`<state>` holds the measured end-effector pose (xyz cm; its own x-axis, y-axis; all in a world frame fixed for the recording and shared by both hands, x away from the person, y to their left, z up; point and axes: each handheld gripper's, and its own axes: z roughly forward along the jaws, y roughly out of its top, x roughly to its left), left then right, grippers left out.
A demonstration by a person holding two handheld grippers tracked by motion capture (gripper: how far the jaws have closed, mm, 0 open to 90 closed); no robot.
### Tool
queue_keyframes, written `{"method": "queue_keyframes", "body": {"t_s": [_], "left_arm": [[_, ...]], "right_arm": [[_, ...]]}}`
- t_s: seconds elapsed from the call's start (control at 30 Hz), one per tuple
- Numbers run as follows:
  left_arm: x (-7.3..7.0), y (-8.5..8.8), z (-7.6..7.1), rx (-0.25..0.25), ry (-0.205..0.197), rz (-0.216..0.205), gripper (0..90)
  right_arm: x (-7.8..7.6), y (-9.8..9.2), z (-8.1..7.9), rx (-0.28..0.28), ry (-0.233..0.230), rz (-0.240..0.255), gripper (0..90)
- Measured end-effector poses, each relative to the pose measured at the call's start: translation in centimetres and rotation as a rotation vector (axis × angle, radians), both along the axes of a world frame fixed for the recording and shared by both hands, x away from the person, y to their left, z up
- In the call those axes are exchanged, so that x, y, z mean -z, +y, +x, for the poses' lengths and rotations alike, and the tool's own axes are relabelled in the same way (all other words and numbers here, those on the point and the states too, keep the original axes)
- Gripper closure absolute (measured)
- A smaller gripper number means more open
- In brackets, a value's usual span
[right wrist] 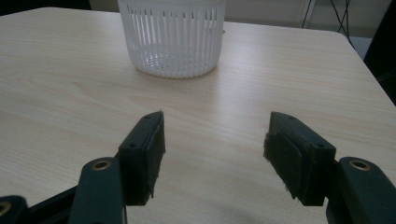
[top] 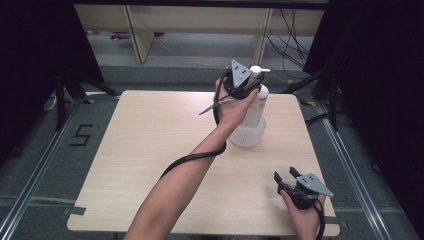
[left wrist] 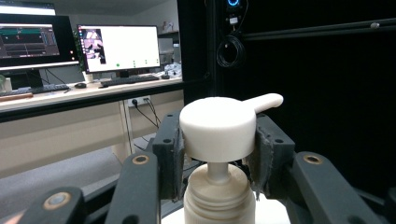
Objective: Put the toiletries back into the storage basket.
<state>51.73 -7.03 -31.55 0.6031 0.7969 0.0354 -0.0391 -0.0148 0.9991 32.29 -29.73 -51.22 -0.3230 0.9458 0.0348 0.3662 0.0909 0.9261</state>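
Between the left claw's [left wrist: 217, 154] pads: pump head [left wrist: 218, 128] of bottle [top: 255, 111], clamped; bottle in basket [top: 247, 134]; right claw [right wrist: 215, 158] apart, idle on surface [top: 150, 150].

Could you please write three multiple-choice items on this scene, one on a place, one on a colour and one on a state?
1. Where does the pump bottle stand?
A. inside the white basket
B. flat on the table beside the basket
C. on the floor

2. What colour is the pump head?
A. red
B. white
C. black

3. How does the right gripper stand?
A. shut on the basket
B. shut on the bottle
C. open, with nothing between its jaws

Answers:
1 A: in the high view the bottle rises out of the slotted basket on the table.
2 B: the left gripper view shows it white, with the left gripper closed around it.
3 C: the right gripper view shows bare table between the spread jaws.
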Motion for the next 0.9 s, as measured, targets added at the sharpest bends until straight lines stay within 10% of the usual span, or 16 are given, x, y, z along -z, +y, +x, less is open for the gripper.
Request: {"method": "queue_keyframes", "body": {"t_s": [0.9], "left_arm": [[2.4,-0.2,0.6,-0.004,0.047,0.026,58.9]], "right_arm": [[0.0,0.1,-0.1,0.017,0.003,0.005,38.0]]}}
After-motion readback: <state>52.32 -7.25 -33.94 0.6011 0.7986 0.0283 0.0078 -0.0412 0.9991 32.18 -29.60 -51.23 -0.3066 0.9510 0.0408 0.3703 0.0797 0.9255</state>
